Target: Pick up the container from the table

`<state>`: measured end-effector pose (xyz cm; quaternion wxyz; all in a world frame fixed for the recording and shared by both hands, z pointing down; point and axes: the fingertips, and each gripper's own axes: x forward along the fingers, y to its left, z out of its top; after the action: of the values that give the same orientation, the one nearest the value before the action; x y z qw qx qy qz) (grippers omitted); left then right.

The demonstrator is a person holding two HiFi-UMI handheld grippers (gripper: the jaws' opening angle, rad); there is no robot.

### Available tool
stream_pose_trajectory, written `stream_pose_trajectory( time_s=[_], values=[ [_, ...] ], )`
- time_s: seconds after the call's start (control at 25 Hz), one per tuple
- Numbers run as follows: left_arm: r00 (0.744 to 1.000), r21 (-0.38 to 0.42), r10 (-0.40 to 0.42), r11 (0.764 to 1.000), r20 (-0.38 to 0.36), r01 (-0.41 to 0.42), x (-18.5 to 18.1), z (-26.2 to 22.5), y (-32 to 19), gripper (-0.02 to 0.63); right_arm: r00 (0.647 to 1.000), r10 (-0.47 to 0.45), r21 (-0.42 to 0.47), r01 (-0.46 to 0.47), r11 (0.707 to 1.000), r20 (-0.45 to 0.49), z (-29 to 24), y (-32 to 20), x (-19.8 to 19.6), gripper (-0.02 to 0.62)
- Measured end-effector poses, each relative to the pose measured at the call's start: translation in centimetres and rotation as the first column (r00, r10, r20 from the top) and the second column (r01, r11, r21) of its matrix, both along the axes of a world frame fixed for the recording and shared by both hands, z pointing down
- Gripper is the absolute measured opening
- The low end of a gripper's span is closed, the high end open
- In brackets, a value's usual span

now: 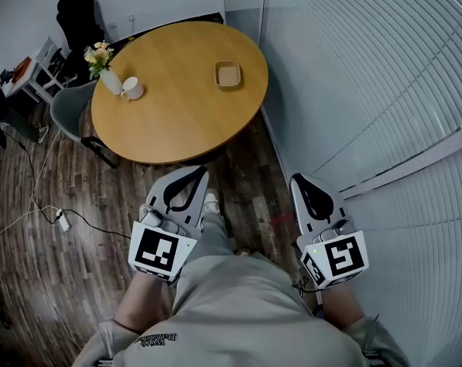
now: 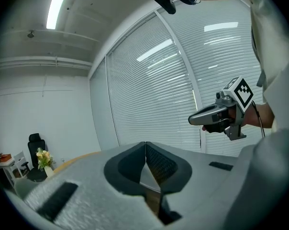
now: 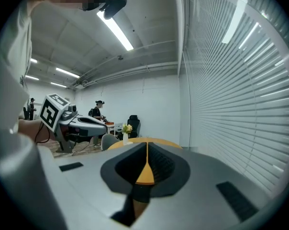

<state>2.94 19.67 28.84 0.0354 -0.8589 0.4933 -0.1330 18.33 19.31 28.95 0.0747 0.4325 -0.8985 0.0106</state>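
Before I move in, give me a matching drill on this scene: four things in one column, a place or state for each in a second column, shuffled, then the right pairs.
Things:
1. container
2. mug
3. vase of flowers
4. left gripper

Places or states:
A. jaws together, held short of the near edge of the table
B. at the table's left edge, farthest left
C. alone on the right part of the table
D. right beside the vase, on its right

Pairs: 1-C, 2-D, 3-B, 4-A
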Motion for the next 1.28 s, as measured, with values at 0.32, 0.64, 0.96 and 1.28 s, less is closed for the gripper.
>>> stream_pose_trajectory(
  time_s=[0.32,0.64,0.96,1.28],
  values=[
    [0.999,0.004,0.044,0.999,0.021,-0.044,-1.8,1.2,-5.3,0.021,1.000,0.026,-0.027,-0.026,0.999,-0.006,1.0,-4.8,-2.0,0.031],
    [0.998,-0.012,0.055,0.998,0.029,-0.055,-4.9,1.6,-11.3,0.021,1.000,0.014,-0.037,-0.015,0.999,-0.011,1.1,-11.0,-5.7,0.032],
    [0.995,-0.023,0.095,0.995,0.026,-0.094,-7.7,0.7,-18.5,0.021,1.000,0.024,-0.036,-0.024,0.999,-0.017,-0.3,-18.2,-9.6,0.032],
    [0.990,-0.033,0.142,0.989,0.016,-0.142,-10.4,0.5,-24.9,0.021,0.997,0.064,-0.067,-0.066,0.996,-0.031,0.0,-24.4,-12.8,0.032]
  ],
)
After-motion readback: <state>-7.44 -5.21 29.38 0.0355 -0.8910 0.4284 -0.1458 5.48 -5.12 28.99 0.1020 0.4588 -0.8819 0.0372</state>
